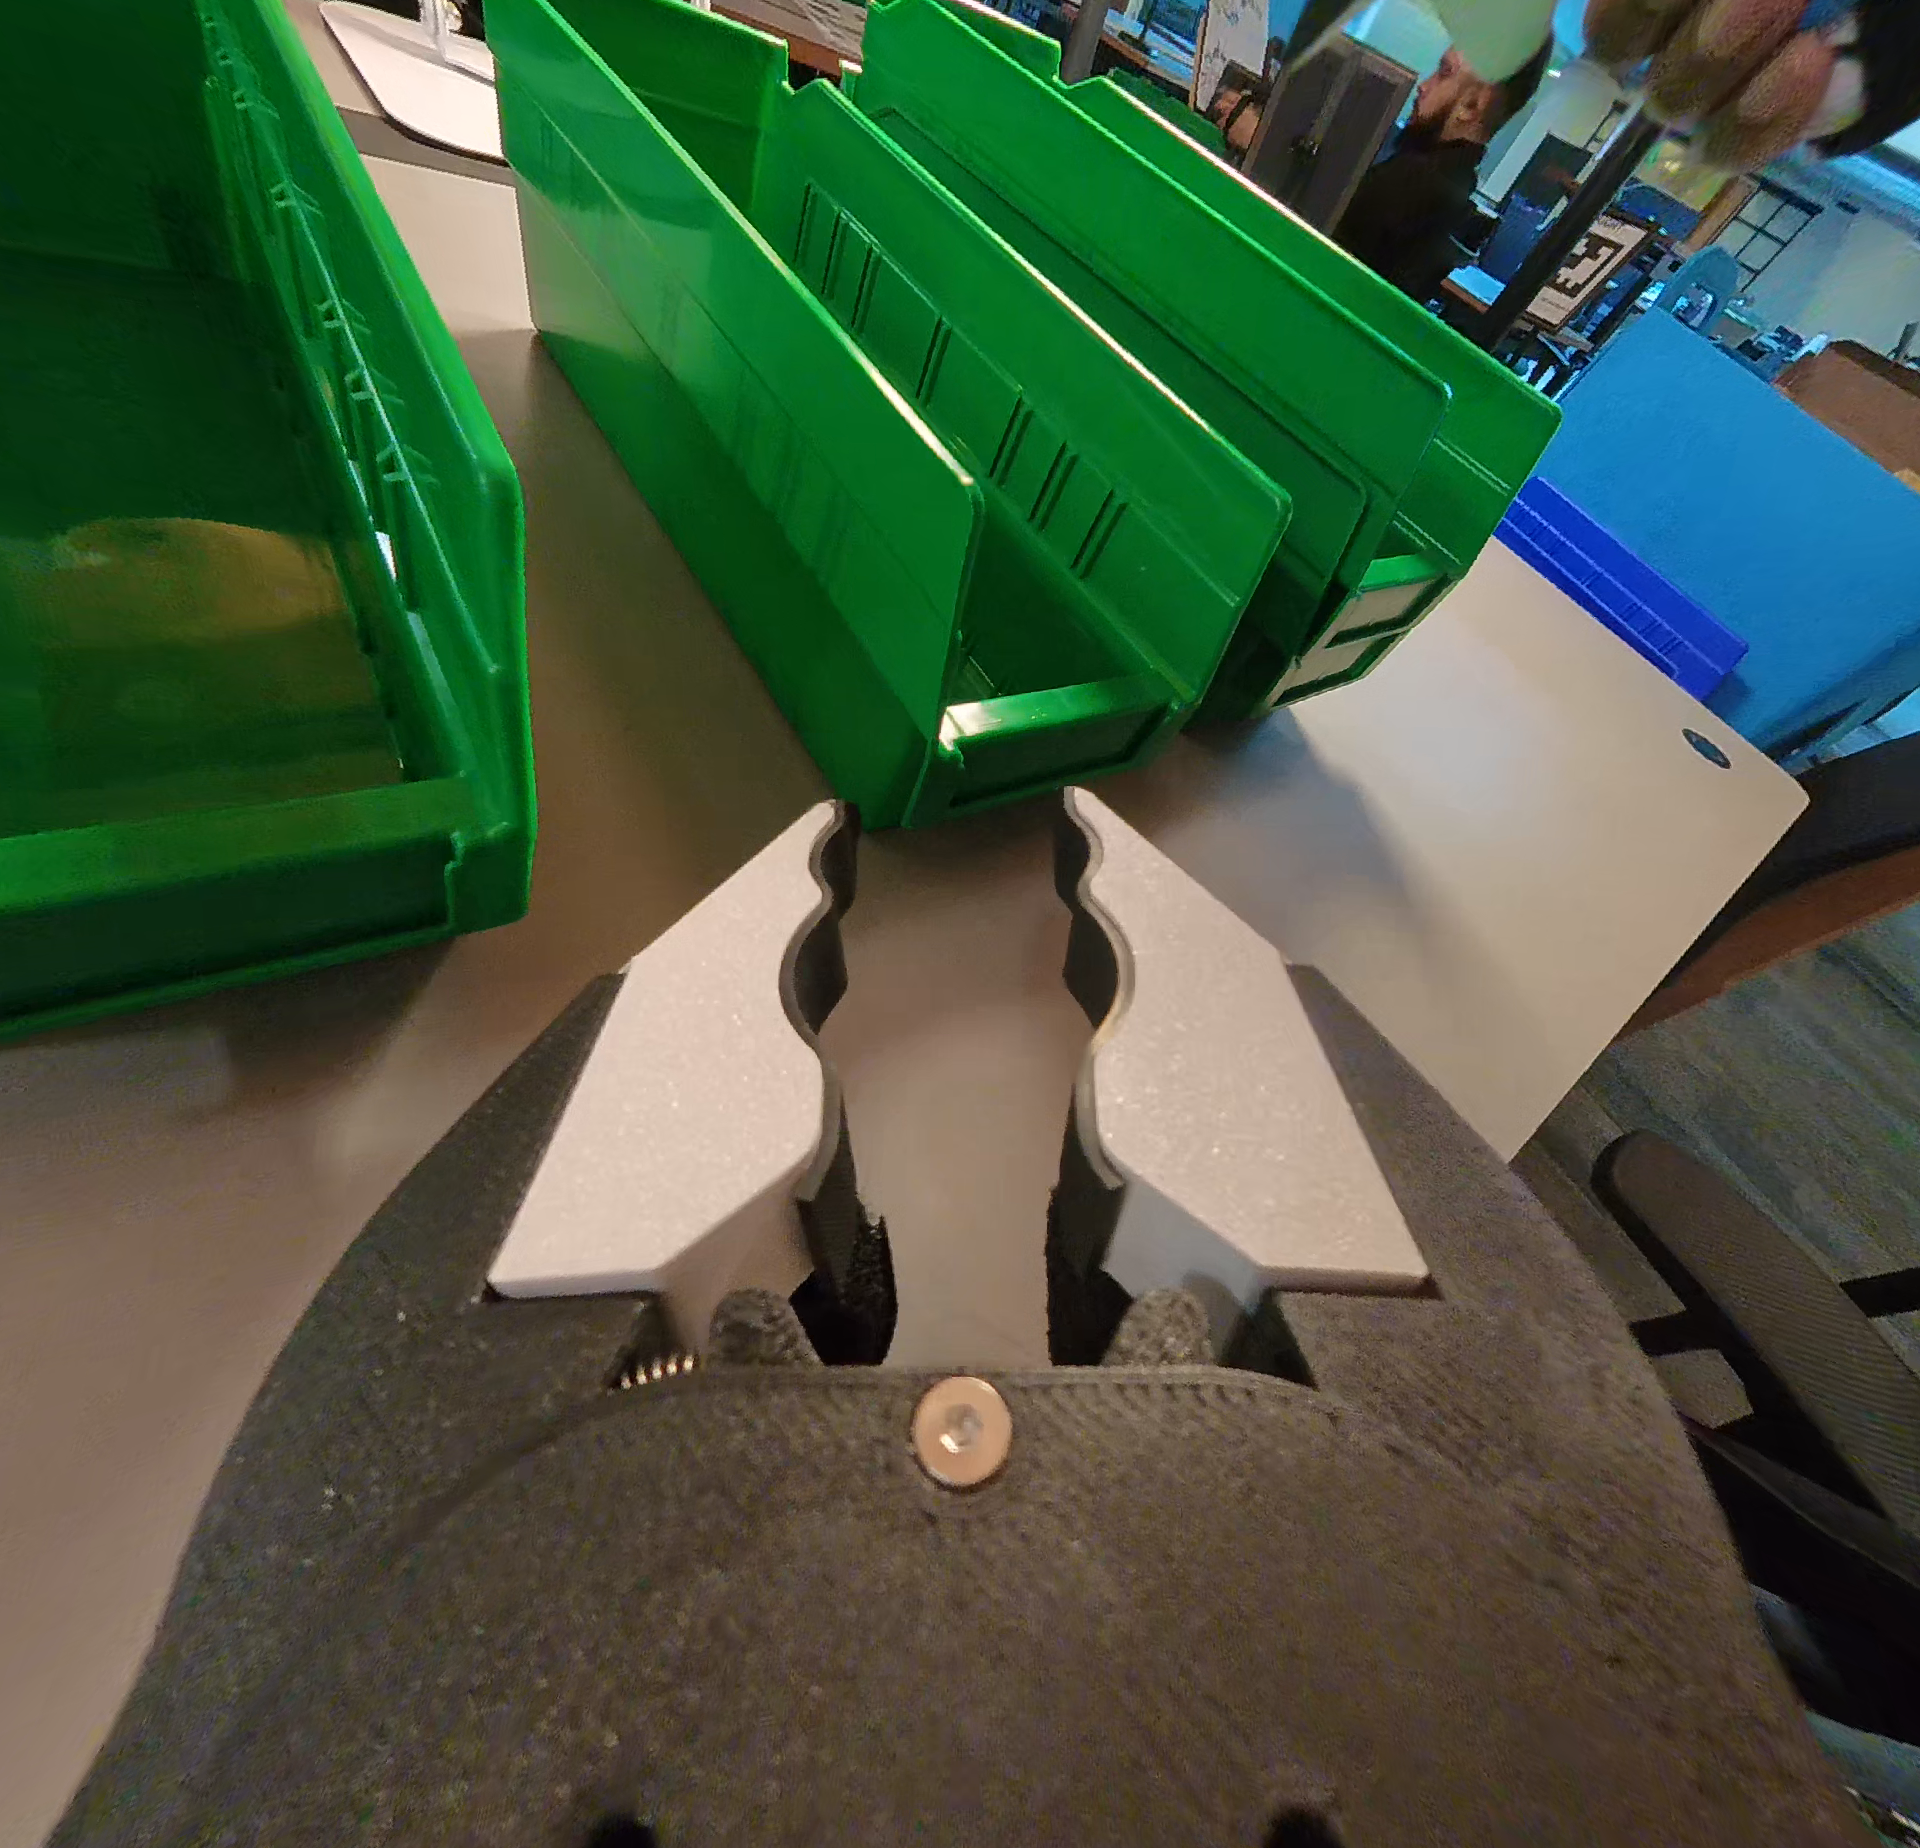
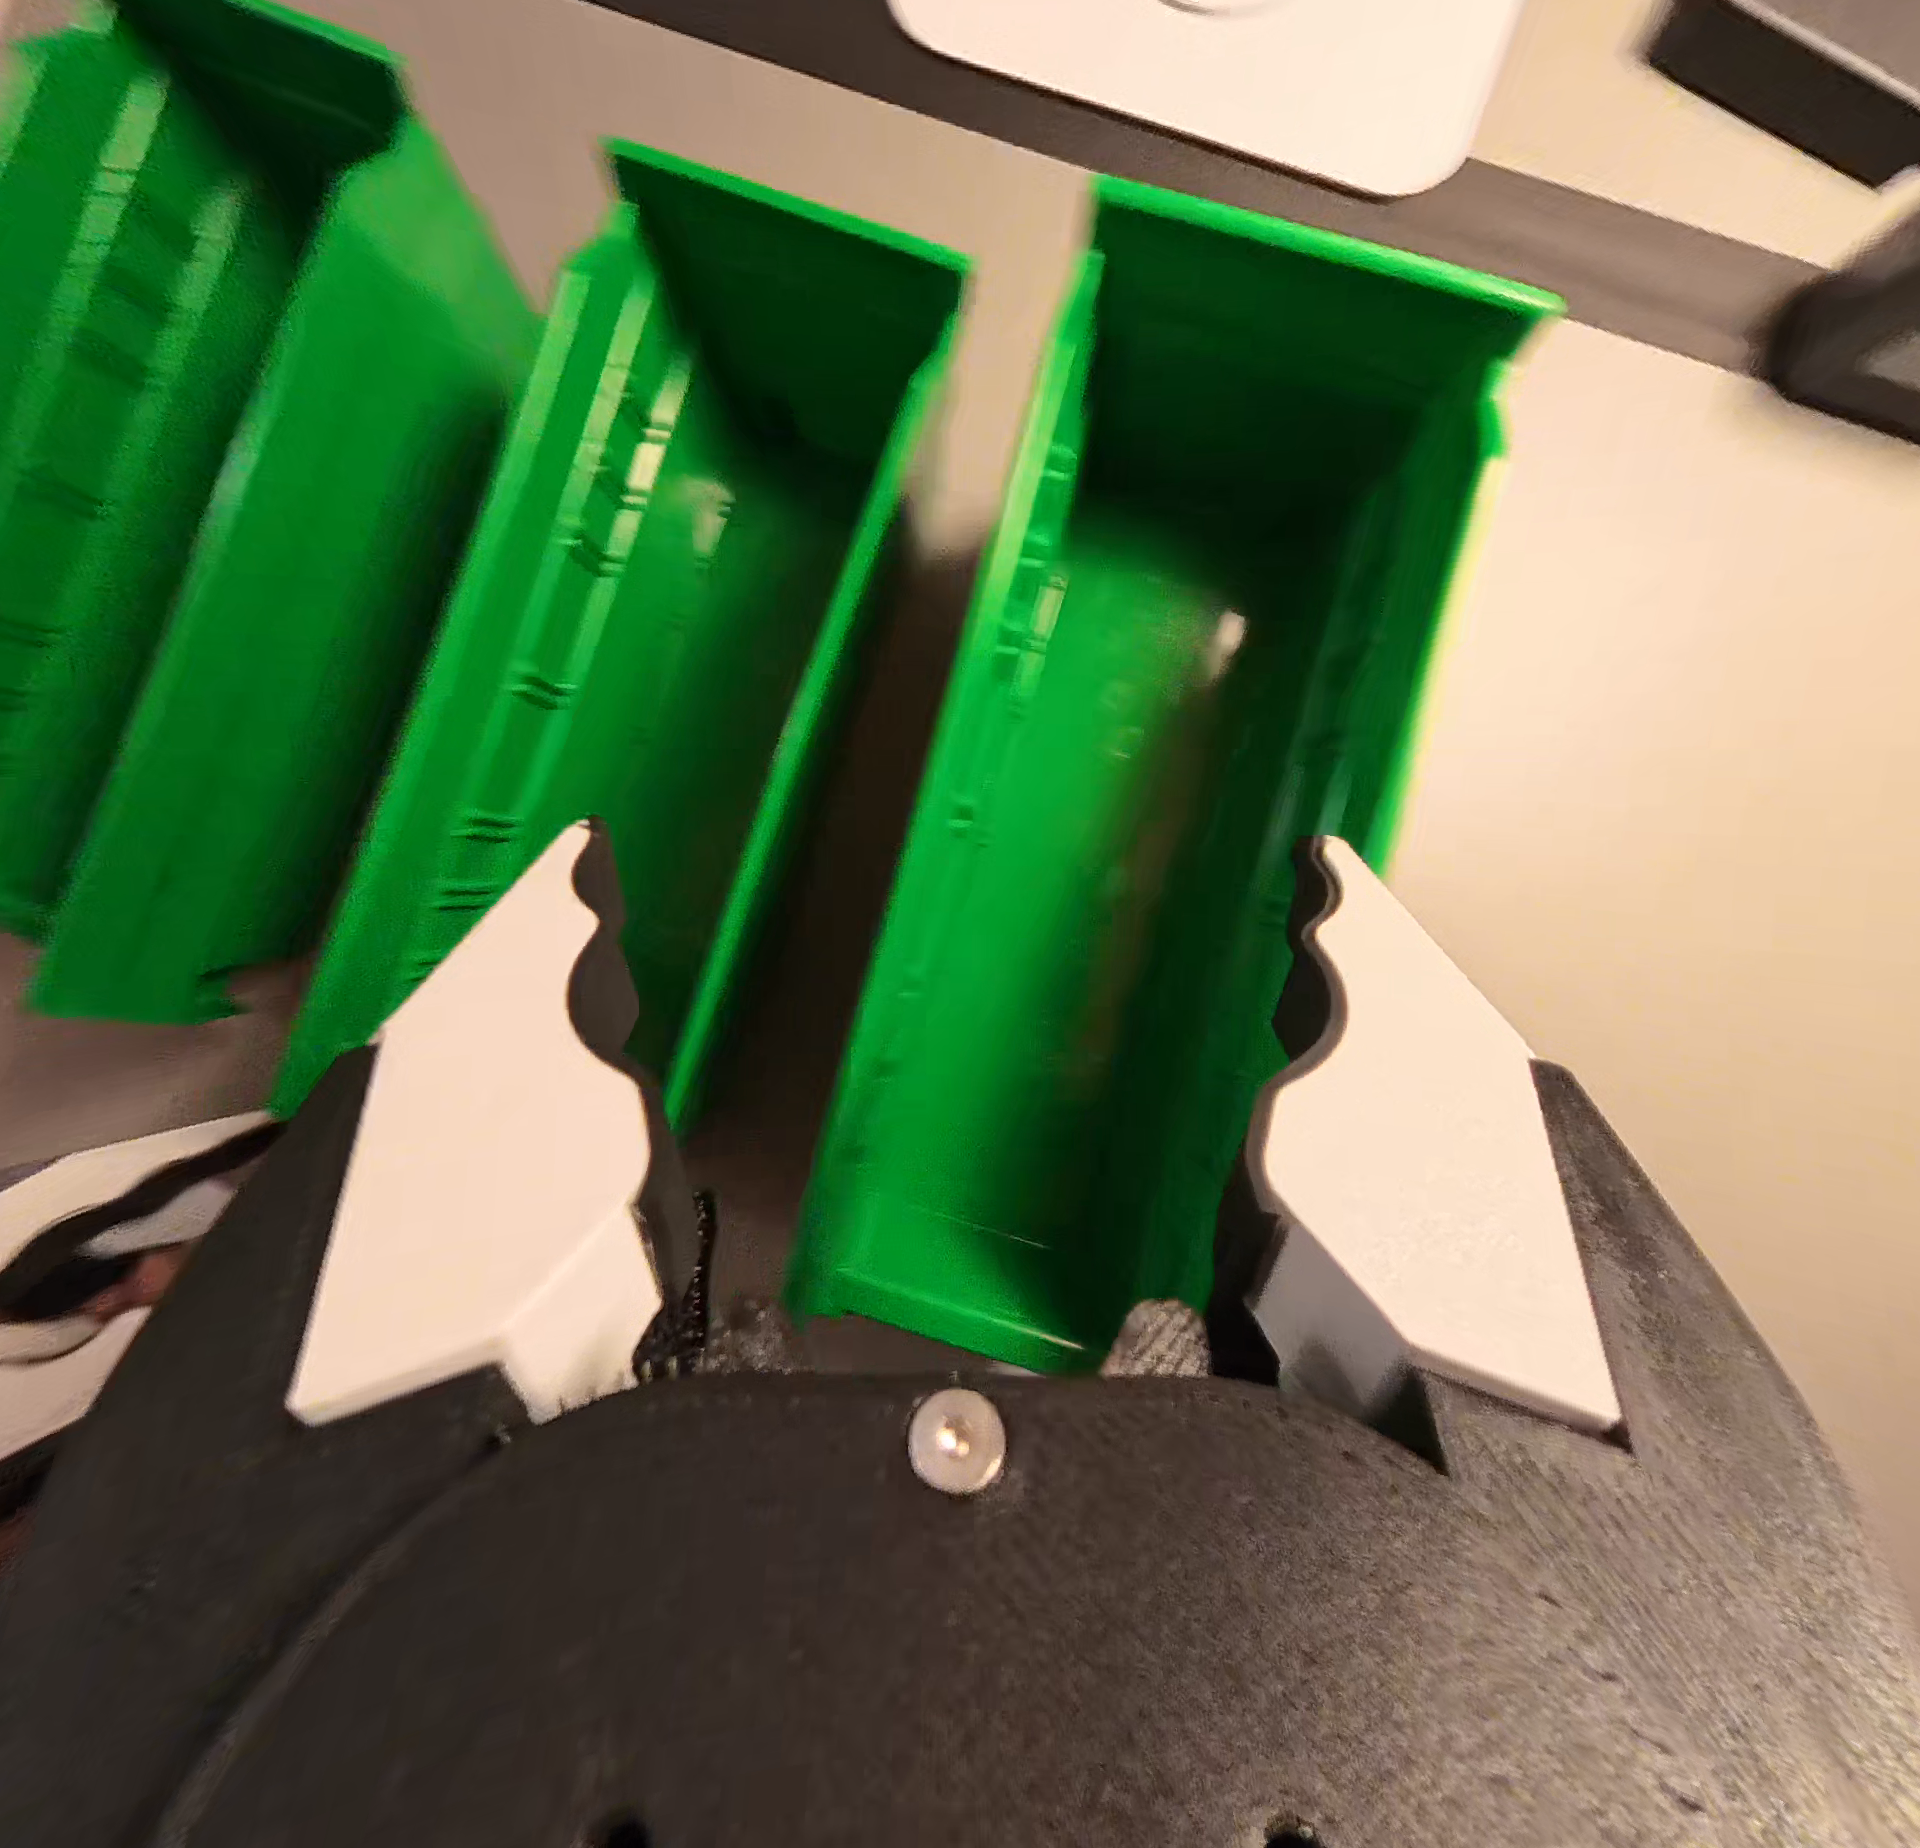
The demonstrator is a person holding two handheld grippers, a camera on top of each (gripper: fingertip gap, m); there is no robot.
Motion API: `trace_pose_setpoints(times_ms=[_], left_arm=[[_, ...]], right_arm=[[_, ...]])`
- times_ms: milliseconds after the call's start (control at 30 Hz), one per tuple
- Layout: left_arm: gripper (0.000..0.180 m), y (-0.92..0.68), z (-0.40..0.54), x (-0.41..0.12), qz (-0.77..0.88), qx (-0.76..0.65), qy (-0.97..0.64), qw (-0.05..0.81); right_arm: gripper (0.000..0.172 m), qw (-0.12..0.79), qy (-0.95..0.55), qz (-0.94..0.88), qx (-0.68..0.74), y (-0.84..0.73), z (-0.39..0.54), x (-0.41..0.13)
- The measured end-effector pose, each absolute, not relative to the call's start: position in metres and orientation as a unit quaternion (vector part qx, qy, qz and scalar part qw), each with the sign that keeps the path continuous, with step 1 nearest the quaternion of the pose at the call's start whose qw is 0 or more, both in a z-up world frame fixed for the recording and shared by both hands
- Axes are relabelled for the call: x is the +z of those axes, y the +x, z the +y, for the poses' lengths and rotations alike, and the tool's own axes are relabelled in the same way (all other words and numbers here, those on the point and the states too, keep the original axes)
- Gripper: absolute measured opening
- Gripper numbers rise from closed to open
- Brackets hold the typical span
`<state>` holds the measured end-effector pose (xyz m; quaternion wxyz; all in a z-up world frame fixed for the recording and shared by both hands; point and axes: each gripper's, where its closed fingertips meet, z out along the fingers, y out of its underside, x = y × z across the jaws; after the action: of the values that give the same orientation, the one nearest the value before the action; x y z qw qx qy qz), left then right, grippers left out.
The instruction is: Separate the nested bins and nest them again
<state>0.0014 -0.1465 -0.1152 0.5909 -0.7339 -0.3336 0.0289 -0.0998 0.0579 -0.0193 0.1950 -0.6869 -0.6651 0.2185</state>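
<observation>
While blurred, the green bins [image 2: 665, 655] seemingly run lengthwise away, parallel.

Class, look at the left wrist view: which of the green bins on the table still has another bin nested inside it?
The far right bin: two stacked front lips show there. The middle bin and the wide left bin stand single.

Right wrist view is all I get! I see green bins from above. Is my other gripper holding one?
Observer: No. The left gripper is open and empty, its tips right at the front end of a narrow green bin.
Operator: Are any bins stuck together?
Observer: Yes. The nested stack on the far right shows two front lips, one above the other.
Operator: Is everything green?
Observer: No. A blue bin sits past the table edge.
</observation>
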Motion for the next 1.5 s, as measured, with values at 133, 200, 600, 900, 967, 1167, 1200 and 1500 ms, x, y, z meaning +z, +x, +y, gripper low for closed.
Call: trace_pose_setpoints(times_ms=[133,200,600,900,967,1167,1200,1500], left_arm=[[0.036,0.001,-0.147,-0.115,-0.333,0.036,-0.734,0.591],[0.036,0.001,-0.148,-0.114,-0.334,0.037,-0.732,0.593],[0.037,0.002,-0.148,-0.113,-0.332,0.021,-0.728,0.6],[0.037,0.002,-0.147,-0.113,-0.333,0.019,-0.728,0.599],[0.037,0.002,-0.147,-0.113,-0.333,0.018,-0.728,0.599],[0.037,0.002,-0.148,-0.113,-0.332,0.019,-0.727,0.6],[0.037,0.003,-0.147,-0.113,-0.332,0.02,-0.727,0.6],[0.037,0.003,-0.147,-0.113,-0.331,0.026,-0.731,0.596]], right_arm=[[0.128,0.162,-0.646,-0.698,0.263,-0.105,-0.012,-0.02],[0.13,0.125,-0.637,-0.707,0.282,-0.106,-0.046,-0.033],[0.135,0.126,-0.685,-0.69,0.197,-0.127,-0.045,-0.099],[0.142,0.119,-0.696,-0.688,0.166,-0.136,-0.042,-0.12],[0.141,0.123,-0.694,-0.69,0.164,-0.137,-0.042,-0.12],[0.126,0.118,-0.684,-0.701,0.165,-0.135,-0.043,-0.117],[0.124,0.116,-0.682,-0.703,0.165,-0.135,-0.043,-0.116],[0.111,0.103,-0.671,-0.717,0.157,-0.131,-0.043,-0.114]])
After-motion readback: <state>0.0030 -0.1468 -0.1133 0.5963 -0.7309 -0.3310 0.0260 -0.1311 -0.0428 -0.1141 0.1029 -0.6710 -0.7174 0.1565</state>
